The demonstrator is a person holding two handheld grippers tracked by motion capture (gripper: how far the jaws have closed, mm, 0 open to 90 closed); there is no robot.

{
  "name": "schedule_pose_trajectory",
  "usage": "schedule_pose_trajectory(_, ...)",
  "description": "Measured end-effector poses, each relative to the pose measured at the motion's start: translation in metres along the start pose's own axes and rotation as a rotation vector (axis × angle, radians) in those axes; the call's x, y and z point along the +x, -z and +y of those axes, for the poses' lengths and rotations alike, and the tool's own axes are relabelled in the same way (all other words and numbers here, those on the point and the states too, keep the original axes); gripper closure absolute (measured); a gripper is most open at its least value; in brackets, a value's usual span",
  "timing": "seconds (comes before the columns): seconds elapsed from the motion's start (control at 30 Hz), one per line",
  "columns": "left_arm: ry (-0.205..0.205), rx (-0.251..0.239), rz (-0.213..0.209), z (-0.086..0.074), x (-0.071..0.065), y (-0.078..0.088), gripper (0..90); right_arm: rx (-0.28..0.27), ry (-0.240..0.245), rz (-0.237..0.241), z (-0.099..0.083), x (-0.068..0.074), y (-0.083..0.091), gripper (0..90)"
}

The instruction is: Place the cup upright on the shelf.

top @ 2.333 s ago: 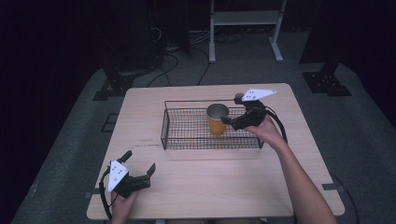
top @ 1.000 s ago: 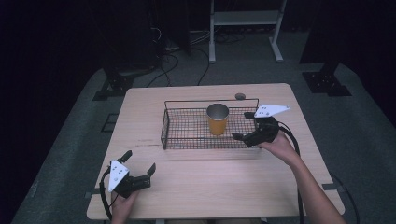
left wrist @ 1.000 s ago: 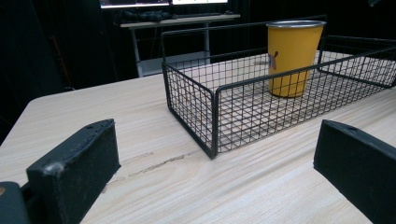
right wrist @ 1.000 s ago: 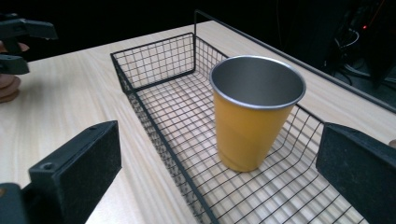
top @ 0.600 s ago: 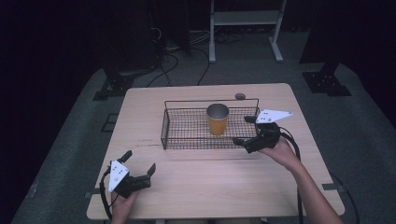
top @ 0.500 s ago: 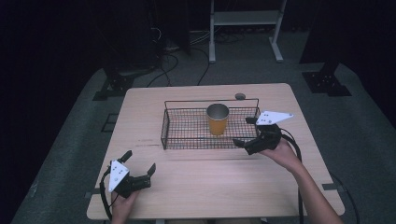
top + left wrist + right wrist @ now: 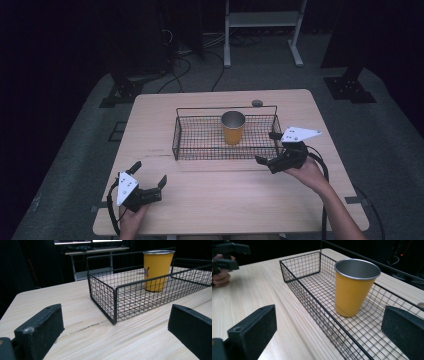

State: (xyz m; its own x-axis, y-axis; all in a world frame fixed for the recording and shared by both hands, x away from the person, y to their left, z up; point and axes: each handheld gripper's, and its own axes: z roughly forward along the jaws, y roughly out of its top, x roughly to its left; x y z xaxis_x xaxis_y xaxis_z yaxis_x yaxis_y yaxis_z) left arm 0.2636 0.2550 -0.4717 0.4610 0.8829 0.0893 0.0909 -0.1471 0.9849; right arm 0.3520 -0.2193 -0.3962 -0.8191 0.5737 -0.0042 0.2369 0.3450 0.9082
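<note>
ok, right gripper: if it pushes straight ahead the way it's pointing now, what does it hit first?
Probably the near long wall of the black wire basket, which crosses its line just ahead. The right gripper is open; the yellow metal cup stands inside, beyond that wall. Depth is hard to judge.

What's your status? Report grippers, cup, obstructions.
Left gripper open, empty, near table corner. Right gripper open, empty, beside wire basket. Yellow cup upright inside basket. Nothing between either gripper and basket.

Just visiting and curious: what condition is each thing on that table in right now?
Yellow cup: upright, empty, standing inside the basket.
Wire basket: flat on the table, holding the cup.
Left gripper: fingers open, holding nothing.
Right gripper: fingers open, holding nothing, beside the basket.
</note>
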Motion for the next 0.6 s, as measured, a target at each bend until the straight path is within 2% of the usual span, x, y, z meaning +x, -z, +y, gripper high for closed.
schedule_pose_trajectory(0.07, 0.001, 0.0, 0.0, 0.0, 0.0, 0.0, 0.0, -0.009, -0.006, 0.005, -0.003, 0.0, 0.002, 0.0)
schedule_pose_trajectory(0.6, 0.0, -0.001, 0.001, 0.0, 0.0, 0.0, 0.0, 0.022, -0.025, -0.01, -0.026, 0.005, 0.01, 0.0)
